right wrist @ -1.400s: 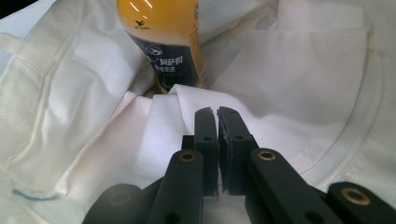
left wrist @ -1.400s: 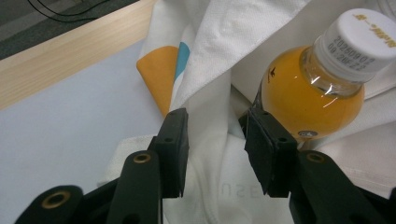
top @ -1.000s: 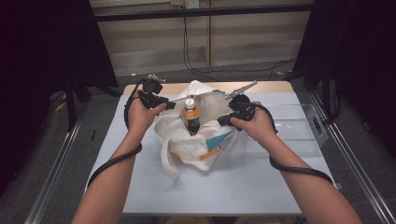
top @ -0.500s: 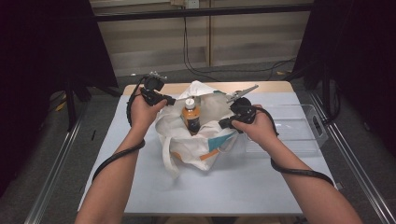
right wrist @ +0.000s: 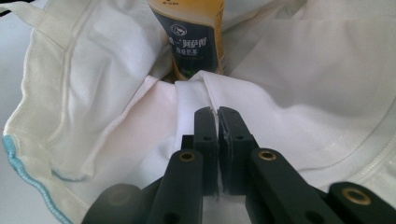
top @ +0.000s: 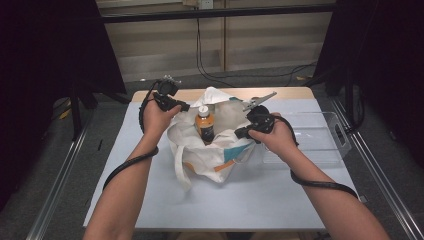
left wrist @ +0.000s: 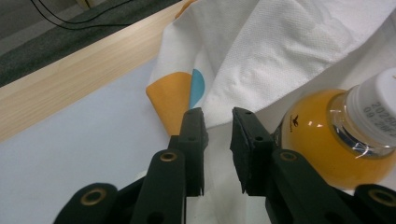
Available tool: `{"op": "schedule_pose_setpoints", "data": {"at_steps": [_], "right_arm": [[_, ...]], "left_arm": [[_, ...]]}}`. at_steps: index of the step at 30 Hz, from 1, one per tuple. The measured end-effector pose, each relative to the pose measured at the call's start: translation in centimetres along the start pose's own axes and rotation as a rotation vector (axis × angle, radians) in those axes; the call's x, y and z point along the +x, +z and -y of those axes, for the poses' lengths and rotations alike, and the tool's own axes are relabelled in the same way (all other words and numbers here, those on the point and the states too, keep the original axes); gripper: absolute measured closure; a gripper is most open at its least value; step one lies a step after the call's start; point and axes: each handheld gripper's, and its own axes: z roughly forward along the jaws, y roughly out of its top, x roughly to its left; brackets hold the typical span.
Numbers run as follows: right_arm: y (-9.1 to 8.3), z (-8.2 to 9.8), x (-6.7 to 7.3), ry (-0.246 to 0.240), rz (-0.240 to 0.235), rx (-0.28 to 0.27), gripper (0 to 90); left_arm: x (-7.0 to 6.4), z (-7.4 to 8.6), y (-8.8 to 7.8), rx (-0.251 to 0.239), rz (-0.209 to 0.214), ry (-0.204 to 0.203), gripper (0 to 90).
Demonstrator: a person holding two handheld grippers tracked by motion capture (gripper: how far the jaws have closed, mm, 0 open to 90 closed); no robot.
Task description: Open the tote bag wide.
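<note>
Since a second ago the left hand-held gripper (left wrist: 218,122) has shifted only slightly at the bag's far-left rim, and its jaws have just been closing; they now stand a little apart with a fold of the white tote bag (top: 220,152) between them. The right hand-held gripper (right wrist: 217,116) is pinched tight on the bag's near edge. The orange drink bottle (top: 204,125) stands upright inside the bag, mid-bench (top: 150,200)

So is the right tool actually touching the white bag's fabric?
Touching. In the right gripper view, the right tool has its jaws pinched together on a fold of the white bag, just below the orange drink bottle.
</note>
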Motion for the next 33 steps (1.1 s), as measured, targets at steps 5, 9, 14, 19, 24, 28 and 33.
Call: {"op": "schedule_pose_setpoints", "data": {"at_steps": [5, 9, 14, 19, 24, 28, 33], "right_arm": [[0.0, -0.1, 0.1, -0.003, -0.001, -0.002, 86.5], [-0.1, -0.1, 0.1, -0.001, -0.001, 0.002, 86.3], [0.0, -0.1, 0.1, 0.007, -0.007, -0.003, 86.0], [0.0, -0.1, 0.0, 0.012, -0.010, -0.001, 86.0], [0.1, -0.1, -0.1, 0.011, -0.015, -0.003, 85.8], [0.0, -0.1, -0.1, 0.014, -0.017, -0.003, 85.7], [0.1, -0.1, -0.1, 0.016, -0.014, 0.002, 85.7]], "left_arm": [[-0.3, 0.0, -0.7, 0.001, 0.006, 0.017, 70.0], [-0.7, -0.2, -0.9, -0.006, 0.003, 0.048, 60.7], [-1.3, -0.5, -0.6, -0.021, -0.013, 0.065, 54.6], [-1.5, -0.6, -0.2, -0.023, -0.006, 0.067, 46.7], [-1.3, -0.4, 0.3, -0.015, -0.008, 0.068, 42.9], [-1.4, -0.2, 0.6, -0.036, -0.009, 0.043, 41.0], [-1.4, -0.2, 0.6, -0.033, -0.015, 0.018, 40.8]]}}
